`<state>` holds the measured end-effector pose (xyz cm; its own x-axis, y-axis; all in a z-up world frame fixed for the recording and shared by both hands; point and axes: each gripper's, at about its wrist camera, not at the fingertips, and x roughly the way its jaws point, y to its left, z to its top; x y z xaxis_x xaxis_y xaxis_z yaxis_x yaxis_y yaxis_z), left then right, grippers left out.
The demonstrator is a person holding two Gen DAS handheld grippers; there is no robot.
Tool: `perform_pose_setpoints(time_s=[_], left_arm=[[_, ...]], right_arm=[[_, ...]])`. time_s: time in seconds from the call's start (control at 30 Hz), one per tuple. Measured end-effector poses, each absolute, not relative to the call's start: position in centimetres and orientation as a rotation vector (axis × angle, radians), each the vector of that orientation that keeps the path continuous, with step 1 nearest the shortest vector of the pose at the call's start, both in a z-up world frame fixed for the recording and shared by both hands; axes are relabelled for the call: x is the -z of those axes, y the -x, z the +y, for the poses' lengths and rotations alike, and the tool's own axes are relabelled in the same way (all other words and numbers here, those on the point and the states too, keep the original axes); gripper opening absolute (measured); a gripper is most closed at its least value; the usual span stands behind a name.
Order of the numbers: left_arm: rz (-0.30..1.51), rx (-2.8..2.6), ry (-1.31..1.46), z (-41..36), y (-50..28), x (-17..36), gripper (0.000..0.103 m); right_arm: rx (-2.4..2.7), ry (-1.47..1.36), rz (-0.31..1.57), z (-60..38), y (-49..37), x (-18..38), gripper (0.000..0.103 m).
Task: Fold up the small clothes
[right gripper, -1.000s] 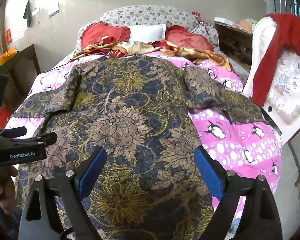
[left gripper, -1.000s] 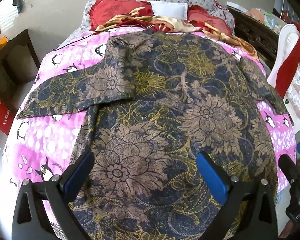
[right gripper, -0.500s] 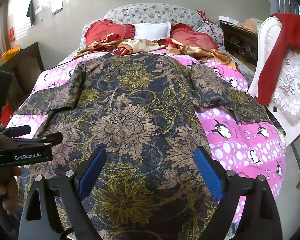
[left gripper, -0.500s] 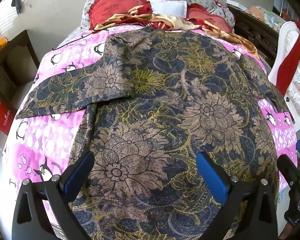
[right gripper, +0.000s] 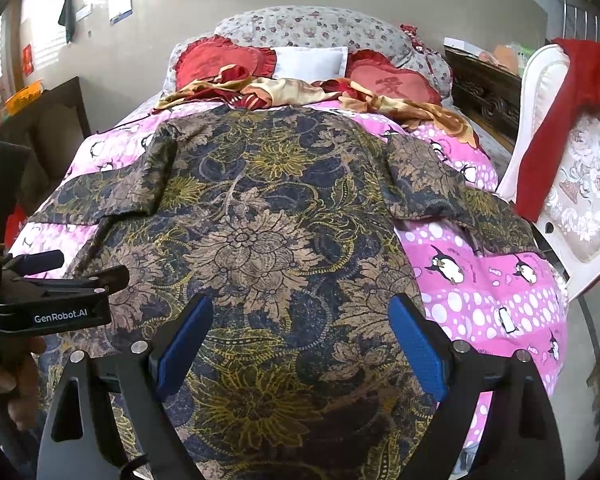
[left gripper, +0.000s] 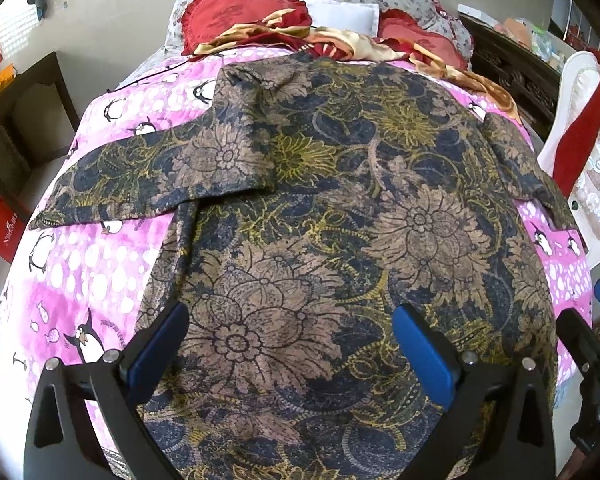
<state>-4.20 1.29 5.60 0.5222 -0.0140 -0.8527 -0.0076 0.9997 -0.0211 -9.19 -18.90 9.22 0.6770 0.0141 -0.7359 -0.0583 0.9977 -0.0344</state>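
Bed (left gripper: 84,272) w/ pink penguin cover; floral shirt (left gripper: 320,240) spread flat across it, sleeves out to both sides. Left gripper (left gripper: 290,354) and right gripper (right gripper: 298,344) hover over the shirt's near end, jaws wide, nothing held.
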Motion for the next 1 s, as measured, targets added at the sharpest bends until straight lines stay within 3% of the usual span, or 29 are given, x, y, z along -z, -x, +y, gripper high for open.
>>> perform_pose_setpoints(time_s=[1.0], left_arm=[[1.015, 0.006, 0.089, 3.8, 4.0, -5.7, 0.103]], right_arm=[[-0.054, 0.127, 0.833, -16.1, 8.8, -10.0, 0.079]])
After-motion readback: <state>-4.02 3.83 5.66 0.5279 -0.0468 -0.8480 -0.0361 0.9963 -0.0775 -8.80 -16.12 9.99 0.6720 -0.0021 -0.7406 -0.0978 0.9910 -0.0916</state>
